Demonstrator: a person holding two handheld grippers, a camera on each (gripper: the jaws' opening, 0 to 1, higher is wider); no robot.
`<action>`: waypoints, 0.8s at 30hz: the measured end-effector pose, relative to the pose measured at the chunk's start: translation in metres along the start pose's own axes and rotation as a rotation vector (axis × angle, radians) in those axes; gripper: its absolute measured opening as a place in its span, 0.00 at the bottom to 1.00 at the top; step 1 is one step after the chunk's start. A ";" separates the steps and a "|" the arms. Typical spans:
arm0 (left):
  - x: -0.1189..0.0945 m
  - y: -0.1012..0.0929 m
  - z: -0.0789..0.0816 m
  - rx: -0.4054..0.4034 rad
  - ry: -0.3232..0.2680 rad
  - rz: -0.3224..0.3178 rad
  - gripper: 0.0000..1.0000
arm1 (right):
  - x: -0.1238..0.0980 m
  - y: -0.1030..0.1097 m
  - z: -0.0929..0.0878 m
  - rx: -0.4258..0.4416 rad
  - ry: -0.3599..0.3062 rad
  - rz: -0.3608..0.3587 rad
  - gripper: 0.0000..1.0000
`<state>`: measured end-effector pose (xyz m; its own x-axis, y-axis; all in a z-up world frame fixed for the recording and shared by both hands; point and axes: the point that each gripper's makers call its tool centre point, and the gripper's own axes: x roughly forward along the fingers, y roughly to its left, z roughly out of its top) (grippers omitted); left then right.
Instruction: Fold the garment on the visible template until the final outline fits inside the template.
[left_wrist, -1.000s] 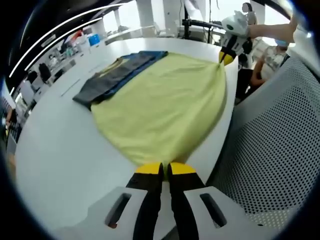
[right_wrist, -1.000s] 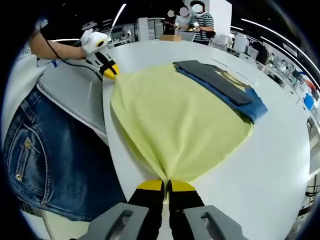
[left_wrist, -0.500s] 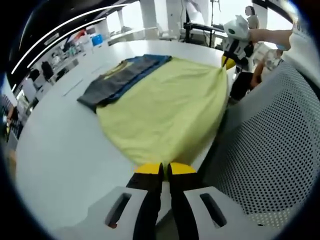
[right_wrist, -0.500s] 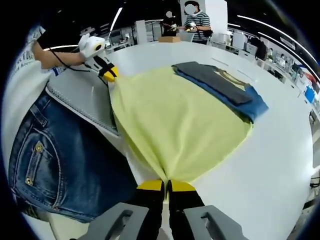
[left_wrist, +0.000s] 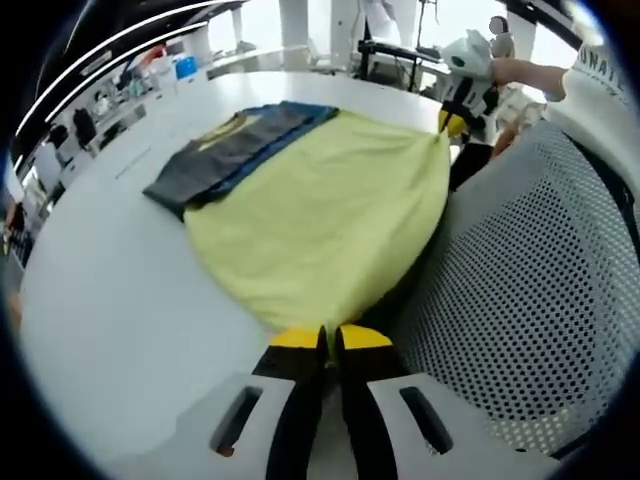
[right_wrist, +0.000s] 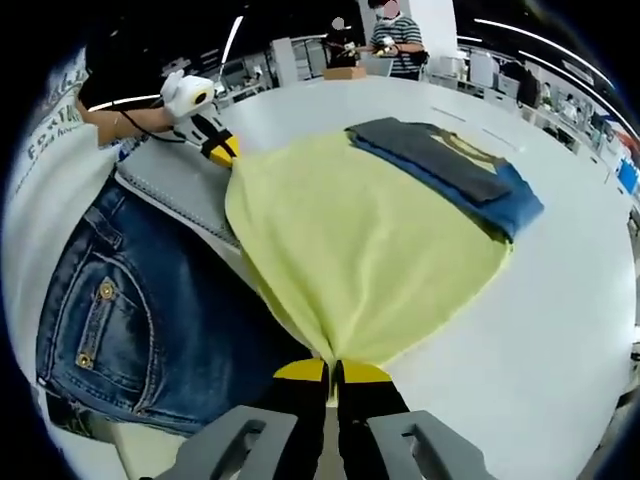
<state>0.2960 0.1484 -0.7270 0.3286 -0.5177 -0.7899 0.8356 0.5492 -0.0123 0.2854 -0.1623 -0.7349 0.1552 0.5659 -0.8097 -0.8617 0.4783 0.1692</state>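
White table (left_wrist: 110, 300): large, rounded edge, carries everything. The edge nearest the person is where both tools work.

Yellow garment (left_wrist: 320, 215): spread over the near part of the table, near hem drawn to or past the table edge and stretched between the two tools. Far side overlaps a dark grey and blue folded piece (left_wrist: 235, 145) lying further in on the table; whether that is the template cannot be told.

Handling (judgement): thin, soft, light cloth; no stiffness, sags between grips, puckers at each pinch point. Should slide easily on the smooth table. Best held at corners or hem, as now, kept taut so the fold line stays straight.

Perforated grey chair back (left_wrist: 530, 300) just beside the table edge; the person's jeans (right_wrist: 130, 320) in the right gripper view.

Left tool (left_wrist: 330, 338): yellow tips closed together on one near corner of the garment. Right tool (right_wrist: 331, 371): tips likewise closed on the other near corner. Both are held low at the table edge, pointing across the table, well apart, hem spanning them.
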 end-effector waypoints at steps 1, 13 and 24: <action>0.000 -0.001 0.000 0.000 0.001 -0.005 0.02 | 0.000 0.001 0.000 0.003 0.002 0.002 0.00; -0.007 -0.003 0.009 0.016 0.017 -0.034 0.02 | -0.008 -0.004 0.008 -0.019 -0.006 -0.013 0.00; -0.017 0.024 0.035 0.056 -0.015 -0.006 0.01 | -0.021 -0.027 0.037 -0.087 -0.052 -0.093 0.00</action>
<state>0.3263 0.1475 -0.6921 0.3294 -0.5308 -0.7809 0.8609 0.5084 0.0175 0.3234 -0.1625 -0.7020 0.2591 0.5567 -0.7893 -0.8808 0.4716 0.0435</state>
